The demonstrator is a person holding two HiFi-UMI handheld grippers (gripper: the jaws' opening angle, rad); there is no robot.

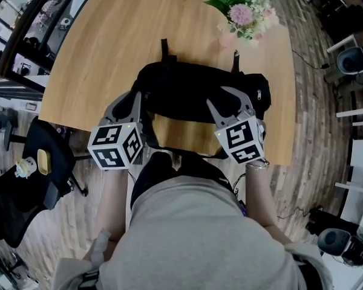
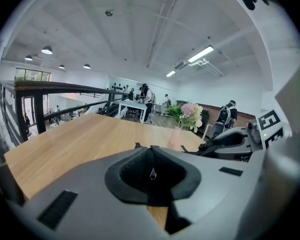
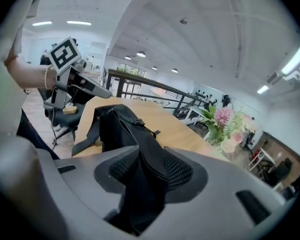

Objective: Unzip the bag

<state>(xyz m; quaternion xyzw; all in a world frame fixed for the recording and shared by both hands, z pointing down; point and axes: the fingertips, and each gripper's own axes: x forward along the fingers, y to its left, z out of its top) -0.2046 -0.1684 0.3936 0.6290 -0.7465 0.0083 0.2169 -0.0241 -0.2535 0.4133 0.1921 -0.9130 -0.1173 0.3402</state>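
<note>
The black bag [image 1: 199,92] lies lengthwise along the near edge of the table [image 1: 109,53], from the middle toward the right edge. Two short straps point toward the far edge.

The left claw [image 1: 137,95] sits at the bag's left end. In the left gripper view it [image 2: 150,151] is closed, with a small metal zip tab [image 2: 152,174] pinched between its pads.

The right claw [image 1: 221,99] is over the bag's right part, near the right edge. In the right gripper view its [image 3: 147,156] jaws stand apart, and a fold of the bag [image 3: 120,124] rises between the pads without being squeezed.

Bare wood stretches from the bag to the far edge and the left edge. A bunch of flowers [image 1: 245,14] in a pink vase [image 1: 228,38] stands at the far right corner, well apart from the bag. A black chair [image 1: 24,180] stands on the floor off the near left corner.
</note>
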